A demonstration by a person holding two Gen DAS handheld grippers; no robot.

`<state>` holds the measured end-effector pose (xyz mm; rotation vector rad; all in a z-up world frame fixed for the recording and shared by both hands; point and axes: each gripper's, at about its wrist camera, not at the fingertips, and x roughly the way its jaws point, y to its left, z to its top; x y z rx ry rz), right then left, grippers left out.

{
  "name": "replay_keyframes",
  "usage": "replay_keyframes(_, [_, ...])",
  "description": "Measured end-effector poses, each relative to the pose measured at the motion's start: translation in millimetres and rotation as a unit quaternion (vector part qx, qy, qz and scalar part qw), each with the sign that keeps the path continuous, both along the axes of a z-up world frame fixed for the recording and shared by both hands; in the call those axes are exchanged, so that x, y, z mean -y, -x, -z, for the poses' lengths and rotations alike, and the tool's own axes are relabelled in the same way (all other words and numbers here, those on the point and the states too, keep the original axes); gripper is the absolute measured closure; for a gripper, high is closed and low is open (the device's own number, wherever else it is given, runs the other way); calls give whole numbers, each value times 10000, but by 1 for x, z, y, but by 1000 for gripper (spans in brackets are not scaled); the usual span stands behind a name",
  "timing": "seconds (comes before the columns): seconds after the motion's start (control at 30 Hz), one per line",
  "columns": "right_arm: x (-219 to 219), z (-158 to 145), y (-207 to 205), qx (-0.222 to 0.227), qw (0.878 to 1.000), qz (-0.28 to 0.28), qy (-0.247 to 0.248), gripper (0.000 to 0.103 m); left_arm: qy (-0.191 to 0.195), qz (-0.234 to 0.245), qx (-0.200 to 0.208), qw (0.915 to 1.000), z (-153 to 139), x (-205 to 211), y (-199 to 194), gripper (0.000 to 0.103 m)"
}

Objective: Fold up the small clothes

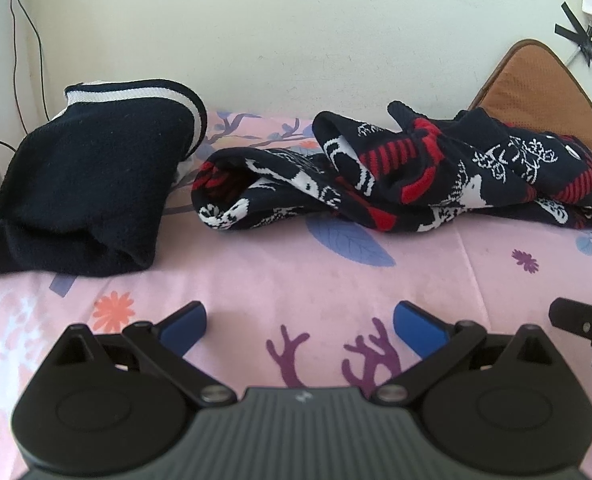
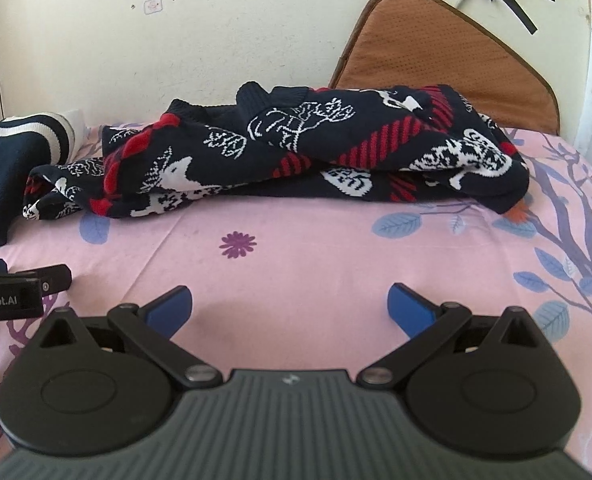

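The patterned sweater (image 2: 296, 152) lies in a crumpled heap on the pink bedsheet (image 2: 316, 264), near the wall. I think it is the next one to fold, and no fold has started. Next, the grippers must reach forward, grab its edges and spread it flat. The left gripper (image 1: 300, 320) and the right gripper (image 2: 288, 304) hang over bare sheet, both spread wide and holding nothing. A folded dark garment (image 1: 84, 196) sits just left of the sweater. A brown cushion (image 2: 448, 64) leans behind it. Nothing blocks the way.

Left gripper (image 1: 299, 320), right gripper (image 2: 289, 304): black linkage arms, silver screws, ribbed grey body, 2 blue pads (image 1: 188, 326) each.
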<state>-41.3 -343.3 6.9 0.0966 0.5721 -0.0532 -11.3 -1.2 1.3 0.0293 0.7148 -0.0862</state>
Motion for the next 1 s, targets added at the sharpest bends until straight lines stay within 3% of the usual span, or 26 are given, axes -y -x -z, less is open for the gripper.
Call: replay_keyframes(1.0, [1,-2,1,37,9999,66,-80,0,-80,-19,-38,10000,1,0,4,0])
